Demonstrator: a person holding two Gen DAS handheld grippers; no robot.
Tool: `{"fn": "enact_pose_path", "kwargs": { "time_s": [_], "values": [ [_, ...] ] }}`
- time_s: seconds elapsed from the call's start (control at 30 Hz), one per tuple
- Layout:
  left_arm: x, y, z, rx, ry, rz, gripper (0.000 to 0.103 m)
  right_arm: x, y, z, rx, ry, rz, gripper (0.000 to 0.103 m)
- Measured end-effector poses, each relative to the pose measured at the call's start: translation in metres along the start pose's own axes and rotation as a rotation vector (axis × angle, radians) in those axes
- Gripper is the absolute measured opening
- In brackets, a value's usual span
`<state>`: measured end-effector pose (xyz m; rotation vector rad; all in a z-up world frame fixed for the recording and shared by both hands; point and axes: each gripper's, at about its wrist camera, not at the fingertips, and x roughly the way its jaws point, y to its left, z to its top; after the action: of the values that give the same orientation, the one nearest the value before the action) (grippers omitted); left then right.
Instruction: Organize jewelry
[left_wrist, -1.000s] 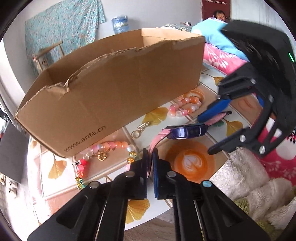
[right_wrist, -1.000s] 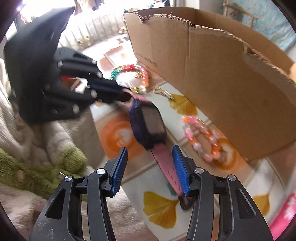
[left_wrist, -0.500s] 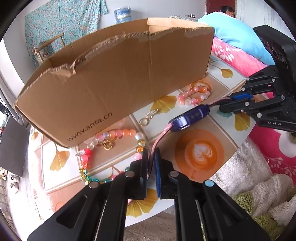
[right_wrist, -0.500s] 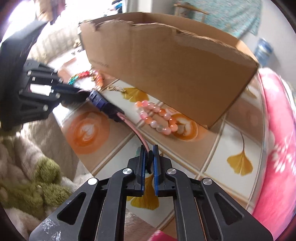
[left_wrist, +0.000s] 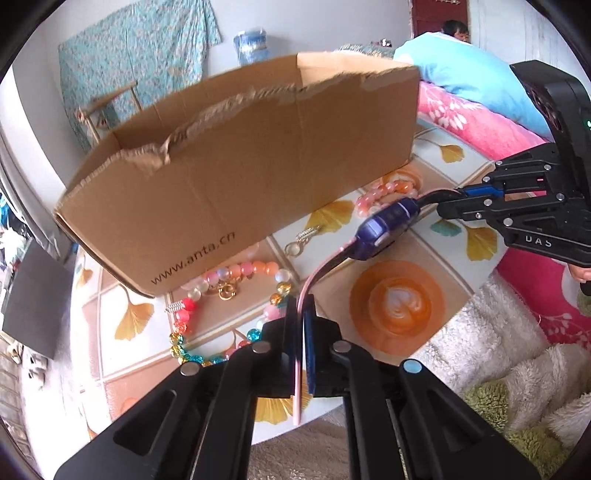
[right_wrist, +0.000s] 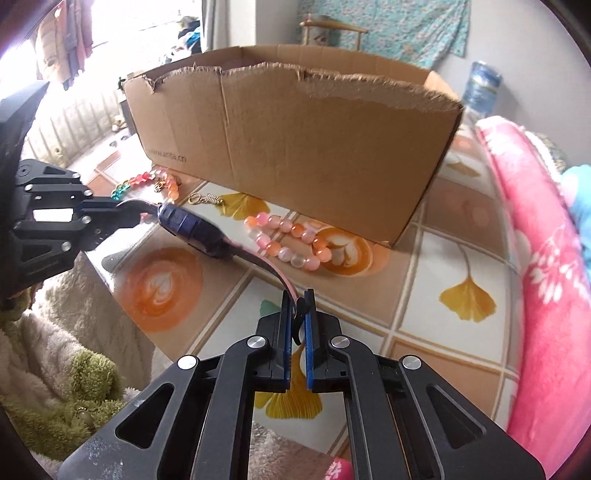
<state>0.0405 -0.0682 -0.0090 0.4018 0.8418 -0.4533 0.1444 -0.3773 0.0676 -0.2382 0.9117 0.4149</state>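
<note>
**Inspector:** What did we find each tool holding?

**Assessor:** We found the left tool closed on one pink strap end of the watch, and the right tool closed on the other strap end. In both wrist views the strap ran between the pads with almost no gap. Neither tool held anything else.

**Inspector:** Where was the watch?

**Assessor:** It hung clear of the table, strung between the two tools, with its dark blue body about midway. We saw it in front of the box and below its torn rim. Under and beyond it on the table lay the pink bracelet, the multicoloured bracelet and a small clasp.

**Inspector:** Which relation did the next move turn on?

**Assessor:** We judged it to be the watch's long axis. It ran from tool to tool, roughly along the near wall of the box, so the watch lay broadside to the opening. The box stood beyond the watch from both tools. We could not say that either hand was nearer; each held an end.

**Inspector:** And the risk?

**Assessor:** We judged that both hands would need to rise together over the rim, or the strap might slip from a pad or catch the torn cardboard.
</note>
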Motion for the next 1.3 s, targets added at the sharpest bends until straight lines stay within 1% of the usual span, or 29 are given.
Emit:
{"fn": "enact_pose_path", "kwargs": {
  "time_s": [0.07,0.17,0.27,0.37,0.43,0.47,0.57,0.6,0.63,0.67,0.7,0.73,0.77,0.8,0.83,0.87,0.9,0.97,1.07,1.1,1.13,1.17,1.2,1.23,1.27,1.3],
  "values": [
    [-0.011,-0.003,0.001,0.016,-0.031,0.017,0.004,-0.014,0.001,0.000,0.005,-0.023,-0.028,0.004],
    [-0.035,-0.004,0.005,0.021,-0.095,0.031,0.004,-0.042,0.009,0.004,0.005,-0.082,-0.076,0.004],
    [-0.070,0.003,0.016,0.021,-0.198,0.055,0.004,-0.083,0.014,0.017,-0.005,-0.170,-0.120,0.004],
    [-0.098,0.016,0.030,0.032,-0.292,0.088,0.004,-0.115,0.020,0.041,-0.047,-0.264,-0.153,0.004],
    [-0.115,0.033,0.046,0.028,-0.356,0.102,0.004,-0.126,0.021,0.064,-0.098,-0.304,-0.167,0.004],
    [-0.120,0.042,0.055,0.025,-0.379,0.108,0.004,-0.123,0.023,0.073,-0.116,-0.313,-0.172,0.004],
    [-0.119,0.067,0.081,0.022,-0.393,0.124,0.004,-0.109,0.014,0.113,-0.168,-0.305,-0.153,0.004],
    [-0.113,0.081,0.092,0.015,-0.373,0.123,0.004,-0.102,0.009,0.125,-0.171,-0.289,-0.133,0.004],
    [-0.108,0.090,0.099,0.003,-0.353,0.125,0.004,-0.089,0.002,0.143,-0.173,-0.255,-0.102,0.004],
    [-0.099,0.101,0.108,-0.011,-0.323,0.120,0.004,-0.080,-0.001,0.152,-0.179,-0.230,-0.090,0.004],
    [-0.086,0.114,0.119,-0.021,-0.282,0.115,0.004,-0.063,-0.006,0.167,-0.190,-0.181,-0.070,0.004],
    [-0.077,0.121,0.126,-0.027,-0.256,0.114,0.004,-0.055,-0.005,0.172,-0.196,-0.155,-0.056,0.004],
    [-0.061,0.132,0.135,-0.031,-0.207,0.102,0.004,-0.036,-0.008,0.182,-0.207,-0.101,-0.031,0.004],
    [-0.051,0.138,0.143,-0.035,-0.177,0.092,0.004,-0.018,-0.011,0.190,-0.215,-0.050,-0.014,0.004],
    [-0.038,0.145,0.149,-0.044,-0.141,0.076,0.004,-0.004,-0.011,0.193,-0.220,-0.013,-0.002,0.004],
    [-0.022,0.154,0.156,-0.050,-0.089,0.047,0.004,0.015,-0.013,0.198,-0.224,0.046,0.022,0.004],
    [-0.009,0.160,0.161,-0.056,-0.053,0.033,0.004,0.031,-0.016,0.203,-0.224,0.097,0.040,0.003],
    [0.013,0.167,0.168,-0.049,0.011,0.011,0.004,0.057,-0.022,0.210,-0.227,0.200,0.082,0.004],
    [0.041,0.171,0.176,-0.038,0.083,-0.025,0.004,0.089,-0.030,0.217,-0.221,0.312,0.117,0.004],
    [0.048,0.169,0.177,-0.033,0.097,-0.028,0.004,0.095,-0.032,0.219,-0.218,0.328,0.120,0.004],
    [0.056,0.169,0.177,-0.022,0.119,-0.036,0.007,0.104,-0.034,0.221,-0.216,0.354,0.116,0.004],
    [0.063,0.168,0.176,-0.013,0.147,-0.042,0.007,0.110,-0.037,0.223,-0.210,0.370,0.116,0.006],
    [0.068,0.166,0.176,-0.009,0.165,-0.038,0.007,0.116,-0.040,0.224,-0.202,0.377,0.112,0.010],
    [0.074,0.165,0.175,-0.002,0.186,-0.032,0.015,0.119,-0.042,0.226,-0.191,0.375,0.094,0.011],
    [0.078,0.166,0.174,0.004,0.198,-0.028,0.021,0.118,-0.044,0.228,-0.187,0.374,0.089,0.014],
    [0.081,0.166,0.173,0.004,0.207,-0.025,0.037,0.117,-0.046,0.229,-0.178,0.368,0.093,0.018]
  ]
}}
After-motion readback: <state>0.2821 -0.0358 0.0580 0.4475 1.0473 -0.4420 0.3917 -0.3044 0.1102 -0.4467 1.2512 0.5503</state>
